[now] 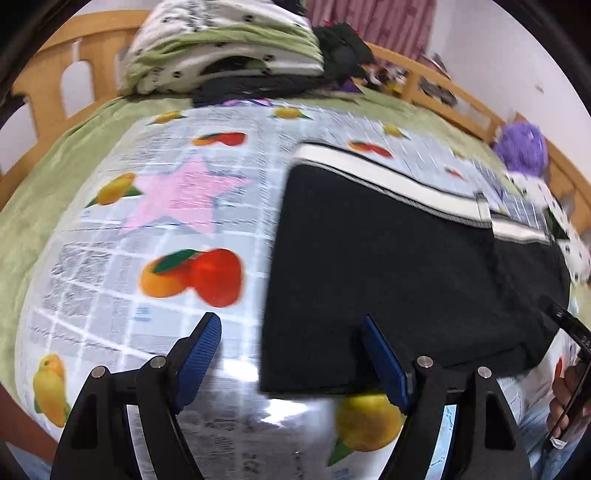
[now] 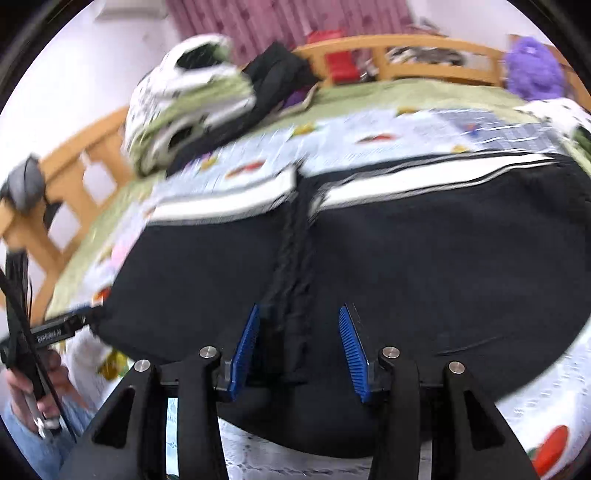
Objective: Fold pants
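The black pants (image 1: 399,266) with a white side stripe (image 1: 388,181) lie folded flat on a fruit-print cloth (image 1: 147,229) over the bed. My left gripper (image 1: 291,323) is open at their near left corner; its right finger (image 1: 384,358) is over the black fabric and its left finger (image 1: 199,350) over the cloth. In the right wrist view the pants (image 2: 443,258) fill the middle. My right gripper (image 2: 299,309) stands open astride a raised seam (image 2: 291,258), and its pads do not press on it. A hand holds the left gripper (image 2: 55,332) at the pants' left edge.
A pile of folded green and white bedding (image 1: 221,48) and dark clothes (image 1: 343,48) sit at the far end of the bed. A wooden rail (image 1: 461,99) runs around the green bedspread (image 1: 55,166). A purple plush toy (image 1: 521,147) lies far right, before pink curtains (image 2: 277,22).
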